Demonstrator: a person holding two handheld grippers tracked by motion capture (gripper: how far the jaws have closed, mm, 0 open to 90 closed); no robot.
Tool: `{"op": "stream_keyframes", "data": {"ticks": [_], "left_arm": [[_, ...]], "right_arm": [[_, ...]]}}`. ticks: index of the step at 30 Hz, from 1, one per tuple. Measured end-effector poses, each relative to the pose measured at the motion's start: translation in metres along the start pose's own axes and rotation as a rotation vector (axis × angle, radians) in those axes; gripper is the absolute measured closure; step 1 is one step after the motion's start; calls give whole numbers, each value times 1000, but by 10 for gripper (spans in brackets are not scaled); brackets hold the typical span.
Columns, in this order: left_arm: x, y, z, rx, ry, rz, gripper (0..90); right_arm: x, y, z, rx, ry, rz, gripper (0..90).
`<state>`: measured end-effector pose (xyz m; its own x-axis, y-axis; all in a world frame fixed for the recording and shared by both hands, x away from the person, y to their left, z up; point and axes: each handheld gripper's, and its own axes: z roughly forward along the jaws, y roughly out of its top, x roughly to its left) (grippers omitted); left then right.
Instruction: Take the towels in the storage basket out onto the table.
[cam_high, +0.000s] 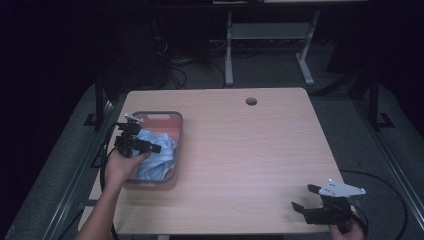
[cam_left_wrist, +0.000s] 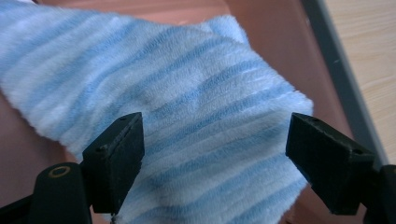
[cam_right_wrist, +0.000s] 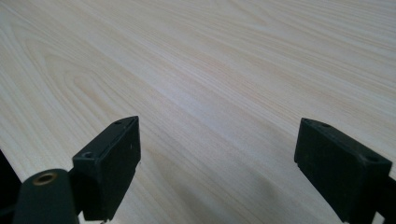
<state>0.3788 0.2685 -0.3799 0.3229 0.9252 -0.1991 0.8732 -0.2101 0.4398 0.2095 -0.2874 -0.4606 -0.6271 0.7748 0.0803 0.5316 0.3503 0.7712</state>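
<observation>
One blue striped cloth (cam_left_wrist: 187, 121) lies in the one pink basket (cam_high: 175, 131) at the surface's (cam_high: 250, 150) left. My left gripper (cam_left_wrist: 212, 158) hovers released over it; my right gripper (cam_high: 306, 197) rests released near the front right corner.

Both grippers are black. The left gripper (cam_high: 150, 148) carries a small pale plate on top, and a black cable loops from it past the table edge. The right gripper (cam_high: 304, 198) bears a grey three-cornered plate and trails a black cable too. Up close, each jaw is a blocky matte wedge with small screw holes, and a brass-ringed eyelet sits beside the left-hand jaw. The forearms are bare, with no sleeves.
</observation>
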Motion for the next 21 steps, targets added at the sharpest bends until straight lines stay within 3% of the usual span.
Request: {"op": "stream_keyframes", "data": {"ticks": [1, 10, 11, 15, 21], "left_arm": [[1, 1, 6, 32, 14, 1, 206], [0, 6, 27, 138, 39, 8, 193], [1, 7, 33, 172, 61, 9, 192], [3, 7, 45, 238, 82, 8, 177], [1, 7, 52, 267, 112, 38, 203]], "right_arm": [[0, 0, -1, -1, 0, 0, 141], [-1, 0, -1, -3, 3, 2, 141], [0, 0, -1, -5, 3, -3, 141], [-1, 0, -2, -5, 5, -4, 140], [-1, 0, -2, -7, 6, -6, 140]]}}
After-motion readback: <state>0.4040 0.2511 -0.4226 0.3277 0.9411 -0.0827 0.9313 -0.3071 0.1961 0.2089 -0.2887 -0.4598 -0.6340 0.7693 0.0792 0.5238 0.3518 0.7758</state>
